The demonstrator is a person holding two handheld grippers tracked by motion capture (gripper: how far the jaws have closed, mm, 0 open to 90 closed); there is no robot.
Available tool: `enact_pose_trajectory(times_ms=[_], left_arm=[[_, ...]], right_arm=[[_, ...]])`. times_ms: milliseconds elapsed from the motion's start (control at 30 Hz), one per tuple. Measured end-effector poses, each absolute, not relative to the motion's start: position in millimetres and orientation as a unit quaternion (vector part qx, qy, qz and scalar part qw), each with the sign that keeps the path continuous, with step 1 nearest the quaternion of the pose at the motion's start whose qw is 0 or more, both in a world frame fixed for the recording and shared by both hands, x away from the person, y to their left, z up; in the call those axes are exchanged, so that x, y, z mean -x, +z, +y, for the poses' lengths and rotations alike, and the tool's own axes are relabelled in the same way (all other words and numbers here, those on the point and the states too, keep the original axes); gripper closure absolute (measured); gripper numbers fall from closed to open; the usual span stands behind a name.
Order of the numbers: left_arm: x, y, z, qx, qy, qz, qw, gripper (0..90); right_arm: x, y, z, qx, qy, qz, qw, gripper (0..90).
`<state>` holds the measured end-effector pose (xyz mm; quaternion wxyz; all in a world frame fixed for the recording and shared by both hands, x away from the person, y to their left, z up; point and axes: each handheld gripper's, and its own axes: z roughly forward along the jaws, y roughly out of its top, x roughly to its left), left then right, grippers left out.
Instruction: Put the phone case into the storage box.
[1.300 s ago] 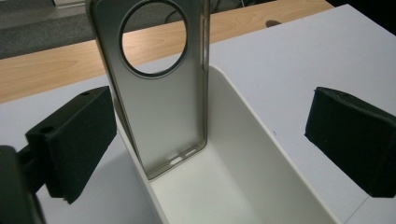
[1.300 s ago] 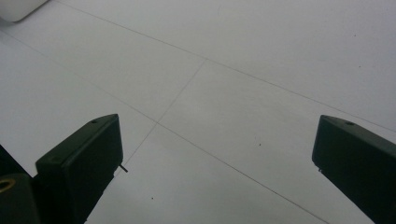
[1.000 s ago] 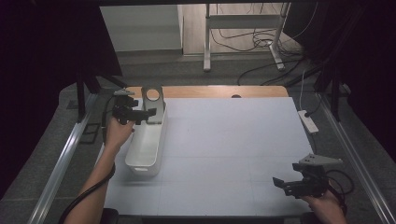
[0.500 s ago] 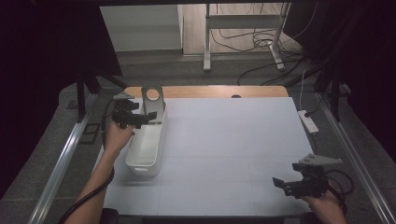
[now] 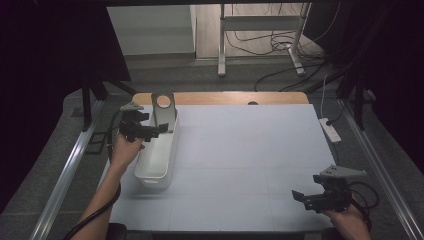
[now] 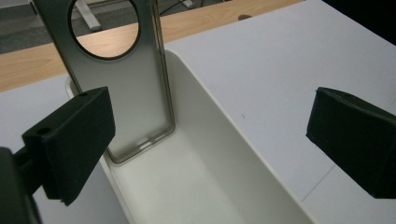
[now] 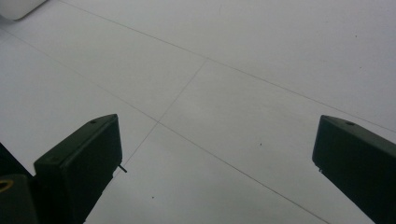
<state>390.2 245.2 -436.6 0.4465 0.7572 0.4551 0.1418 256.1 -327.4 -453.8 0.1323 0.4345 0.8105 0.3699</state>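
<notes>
A long white bin [image 5: 158, 155] lies on the left of the white table. A translucent grey phone case [image 5: 163, 111] with a round hole stands upright in its far end, leaning on the wall [image 6: 126, 88]. My left gripper [image 5: 159, 130] hovers over the bin's far half, jaws wide apart and empty [image 6: 210, 149]. The case stands just ahead of the left jaw, apart from it. My right gripper [image 5: 299, 197] rests low at the table's front right corner, open with nothing between its jaws [image 7: 215, 163].
A wooden strip [image 5: 225, 98] borders the table's far edge. A white power strip [image 5: 330, 130] lies at the right edge. Metal rails [image 5: 65, 175] run along both sides. The bin's near corner [image 7: 18, 7] shows far off in the right gripper view.
The left gripper has shifted slightly toward the person and to the left over the bin. The right gripper has stayed where it was.
</notes>
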Motion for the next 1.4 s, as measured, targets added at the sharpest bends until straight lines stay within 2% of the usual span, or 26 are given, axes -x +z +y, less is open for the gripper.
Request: enact_pose_trajectory(times_ms=[1400], left_arm=[[-344.6, -438.3, 233.1, -0.770, 0.130, 0.427, 0.456, 1.0]], right_arm=[[-255.9, -453.8, -326.4, -0.434, 0.369, 0.811, 0.133, 1.8]])
